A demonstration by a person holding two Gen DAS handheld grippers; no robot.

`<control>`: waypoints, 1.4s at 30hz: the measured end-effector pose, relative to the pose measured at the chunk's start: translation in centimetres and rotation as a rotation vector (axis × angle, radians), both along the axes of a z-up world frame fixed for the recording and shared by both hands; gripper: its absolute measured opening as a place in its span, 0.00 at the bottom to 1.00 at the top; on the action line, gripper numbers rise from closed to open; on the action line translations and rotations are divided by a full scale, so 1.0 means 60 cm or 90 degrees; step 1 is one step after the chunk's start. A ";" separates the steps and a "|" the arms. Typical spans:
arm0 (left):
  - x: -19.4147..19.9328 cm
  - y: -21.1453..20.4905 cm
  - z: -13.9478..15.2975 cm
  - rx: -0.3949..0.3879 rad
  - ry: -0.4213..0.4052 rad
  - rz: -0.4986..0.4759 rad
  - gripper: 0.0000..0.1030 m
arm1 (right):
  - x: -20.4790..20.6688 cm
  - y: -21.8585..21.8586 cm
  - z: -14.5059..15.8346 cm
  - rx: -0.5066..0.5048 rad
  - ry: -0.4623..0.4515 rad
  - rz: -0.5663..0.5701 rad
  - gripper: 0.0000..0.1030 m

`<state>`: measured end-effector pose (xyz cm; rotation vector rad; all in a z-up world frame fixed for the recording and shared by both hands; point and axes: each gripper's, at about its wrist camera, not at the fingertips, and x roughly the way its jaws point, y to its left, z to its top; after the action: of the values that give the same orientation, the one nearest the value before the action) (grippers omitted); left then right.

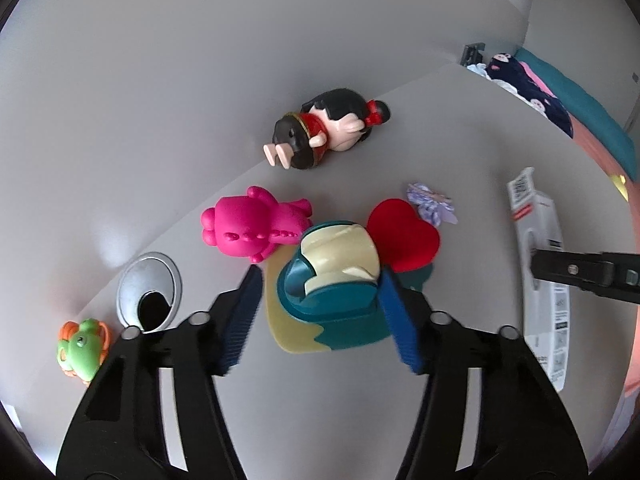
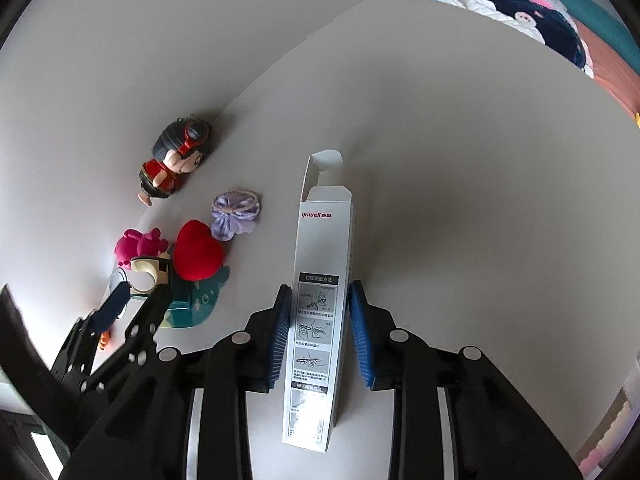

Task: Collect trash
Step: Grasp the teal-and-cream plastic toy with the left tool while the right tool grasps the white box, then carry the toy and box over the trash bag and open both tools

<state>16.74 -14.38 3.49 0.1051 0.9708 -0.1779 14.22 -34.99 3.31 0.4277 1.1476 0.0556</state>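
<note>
A teal tape dispenser with a cream roll stands on a teal and cream mat. My left gripper straddles it, open: the right pad lies at its side and the left pad stands a little apart. A long white carton with printed instructions and an open end flap lies on the grey desk. My right gripper is shut on the carton, a blue pad against each long side. In the left wrist view the carton lies at the right, with a right gripper finger across it.
A pink toy, a red heart, a purple fabric flower and a dark-haired doll lie behind the dispenser. A silver cable grommet and a green and orange toy are at the left. Clothes on a bed lie beyond the desk edge.
</note>
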 end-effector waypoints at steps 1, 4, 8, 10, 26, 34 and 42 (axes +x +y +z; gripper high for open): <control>0.003 0.000 -0.002 -0.002 0.003 0.002 0.54 | -0.002 0.000 0.002 0.002 -0.001 0.000 0.30; 0.013 -0.005 -0.011 0.013 0.011 0.006 0.54 | -0.005 -0.006 0.005 0.009 -0.002 0.002 0.30; 0.027 -0.004 -0.026 0.005 0.021 0.019 0.50 | -0.020 -0.015 0.014 0.005 -0.010 0.012 0.30; 0.025 0.000 -0.022 -0.003 0.016 0.022 0.47 | -0.027 -0.023 0.021 0.001 -0.016 0.014 0.29; -0.071 -0.044 0.087 -0.025 -0.054 -0.033 0.46 | -0.145 -0.140 0.075 0.004 -0.071 -0.062 0.29; -0.163 -0.176 0.111 -0.029 -0.076 -0.141 0.46 | -0.274 -0.256 0.082 -0.011 -0.090 -0.145 0.29; -0.274 -0.336 0.117 -0.042 -0.081 -0.270 0.46 | -0.423 -0.395 0.064 -0.012 -0.096 -0.252 0.29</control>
<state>0.28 -34.56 10.54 0.2592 0.8060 -0.5857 -11.13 -58.69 7.17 0.6159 0.8984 -0.2638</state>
